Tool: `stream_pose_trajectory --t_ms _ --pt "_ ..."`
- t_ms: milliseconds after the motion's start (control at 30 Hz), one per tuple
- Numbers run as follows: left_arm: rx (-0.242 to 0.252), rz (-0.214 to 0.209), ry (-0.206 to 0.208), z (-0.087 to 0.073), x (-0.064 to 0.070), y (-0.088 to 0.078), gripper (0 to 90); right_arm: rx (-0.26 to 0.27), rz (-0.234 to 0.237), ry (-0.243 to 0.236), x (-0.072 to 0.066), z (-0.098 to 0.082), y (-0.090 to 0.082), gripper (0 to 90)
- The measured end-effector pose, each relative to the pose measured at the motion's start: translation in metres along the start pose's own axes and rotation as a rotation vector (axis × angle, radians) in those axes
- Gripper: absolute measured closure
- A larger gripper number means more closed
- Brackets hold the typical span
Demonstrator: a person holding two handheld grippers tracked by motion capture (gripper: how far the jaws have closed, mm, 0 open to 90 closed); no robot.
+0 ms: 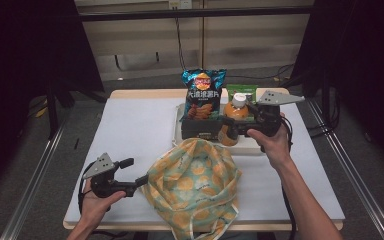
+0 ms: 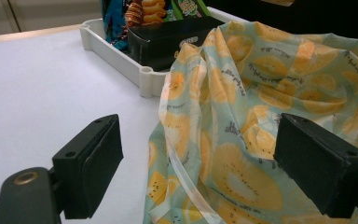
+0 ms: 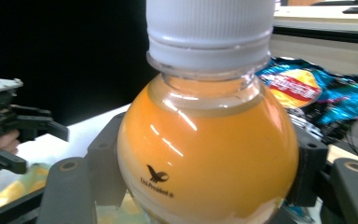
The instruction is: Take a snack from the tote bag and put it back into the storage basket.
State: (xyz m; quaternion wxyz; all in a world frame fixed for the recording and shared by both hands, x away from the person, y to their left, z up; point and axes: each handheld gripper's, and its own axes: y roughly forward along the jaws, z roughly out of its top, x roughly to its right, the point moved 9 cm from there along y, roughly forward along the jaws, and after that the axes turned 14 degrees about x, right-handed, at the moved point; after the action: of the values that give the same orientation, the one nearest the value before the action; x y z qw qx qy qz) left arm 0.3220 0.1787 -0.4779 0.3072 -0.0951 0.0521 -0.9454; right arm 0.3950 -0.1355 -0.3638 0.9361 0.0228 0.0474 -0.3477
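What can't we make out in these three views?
- Base of the orange juice bottle with white cap: cut off by the bottom edge in the right gripper view; behind the right gripper in the high view.
- Inside of the kiwi-print fabric bag: hidden by its own folds.
- Green packet in the white plastic tray: mostly behind the bottle; print too small.
- Black box label: too dark.

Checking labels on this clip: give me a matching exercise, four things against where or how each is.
1 juice bottle
2 fruit-print bag
3 chip bag
4 black box

a stands at the tray's back
b lies along the tray's front
c clamped in the right claw
d slumped on the table, edge between the open left claw

Pairs: 1-c, 2-d, 3-a, 4-b
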Motion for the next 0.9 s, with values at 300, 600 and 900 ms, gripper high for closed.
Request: stream_pose_trajectory --t_ms 300,600,900 --pt "-0.008 0.02 0.0 0.0 -0.002 0.0 14.6 -0.021 -0.099 -0.003 0.033 -0.014 -0.009 30.7" --pt "-0.004 0.019 -0.001 0.0 -0.002 0.001 14.2 -0.029 -0.149 -0.006 0.056 -0.025 -0.014 30.7" --pt "0.0 0.026 0.003 -0.001 -0.004 0.0 12.8 -0.032 -0.183 -0.011 0.072 -0.031 -0.019 30.7"
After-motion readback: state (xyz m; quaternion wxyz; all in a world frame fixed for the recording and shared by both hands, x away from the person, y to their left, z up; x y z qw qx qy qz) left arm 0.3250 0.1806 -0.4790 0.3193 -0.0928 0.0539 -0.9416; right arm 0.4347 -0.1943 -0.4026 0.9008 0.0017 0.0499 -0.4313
